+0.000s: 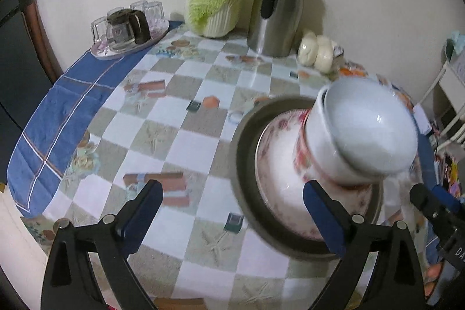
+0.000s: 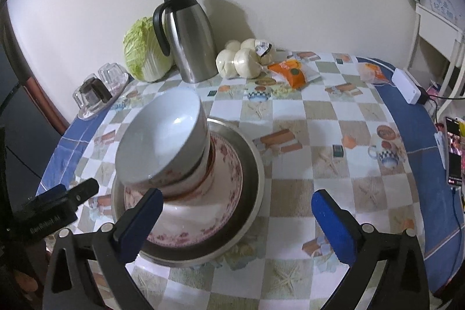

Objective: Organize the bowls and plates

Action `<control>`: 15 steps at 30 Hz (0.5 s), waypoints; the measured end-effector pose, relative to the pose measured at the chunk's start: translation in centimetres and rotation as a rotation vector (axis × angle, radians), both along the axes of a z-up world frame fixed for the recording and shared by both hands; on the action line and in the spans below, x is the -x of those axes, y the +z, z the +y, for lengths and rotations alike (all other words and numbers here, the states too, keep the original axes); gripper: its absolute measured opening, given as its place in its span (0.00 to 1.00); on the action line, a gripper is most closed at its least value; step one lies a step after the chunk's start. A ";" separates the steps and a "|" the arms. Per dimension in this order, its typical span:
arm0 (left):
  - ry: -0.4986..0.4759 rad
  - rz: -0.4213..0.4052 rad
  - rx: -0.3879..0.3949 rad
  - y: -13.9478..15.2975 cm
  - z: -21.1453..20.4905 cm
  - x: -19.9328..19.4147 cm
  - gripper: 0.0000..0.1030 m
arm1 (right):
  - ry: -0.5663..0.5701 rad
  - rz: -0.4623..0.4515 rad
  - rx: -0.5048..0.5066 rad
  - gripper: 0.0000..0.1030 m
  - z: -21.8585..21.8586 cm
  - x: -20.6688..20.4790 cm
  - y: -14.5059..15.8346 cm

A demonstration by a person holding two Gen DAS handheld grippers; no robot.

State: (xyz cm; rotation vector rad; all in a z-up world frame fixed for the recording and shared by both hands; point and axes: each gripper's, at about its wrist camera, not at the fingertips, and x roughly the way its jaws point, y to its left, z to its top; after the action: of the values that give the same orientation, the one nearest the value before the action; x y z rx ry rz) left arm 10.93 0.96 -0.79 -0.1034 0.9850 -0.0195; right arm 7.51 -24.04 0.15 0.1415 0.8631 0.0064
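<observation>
Nearest, the left gripper [image 1: 231, 209] and right gripper [image 2: 237, 218] both gape wide, holding nothing. Just beyond, white bowls [image 2: 162, 141] sit nested on a floral plate [image 2: 223, 179] inside a metal basin [image 2: 255, 173]. Farther back stand a steel jug [image 2: 189, 39] and cabbage [image 1: 216, 0].

Dim indoor light, motion-blurred bowls [image 1: 363, 135], fisheye-bent dark corners, jug [image 2: 189, 34] shadow on wall

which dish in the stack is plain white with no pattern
The top bowl: plain white, while the bowl beneath and the plate carry red floral patterns.
</observation>
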 end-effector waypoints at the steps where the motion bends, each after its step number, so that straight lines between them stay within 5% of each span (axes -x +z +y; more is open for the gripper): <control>1: -0.004 -0.002 -0.008 -0.3 0.1 0.3 0.95 | 0.001 0.004 0.006 1.00 0.2 0.2 -0.3; 15: -0.046 -0.016 -0.054 -3.6 0.4 4.9 0.95 | -0.006 0.080 0.019 1.00 1.7 5.0 -5.9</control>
State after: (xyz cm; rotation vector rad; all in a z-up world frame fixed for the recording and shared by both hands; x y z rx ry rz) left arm 6.04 1.39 -4.43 -0.0311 0.9711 -0.0364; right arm 2.50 -22.31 -5.76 0.1273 0.9426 -0.0133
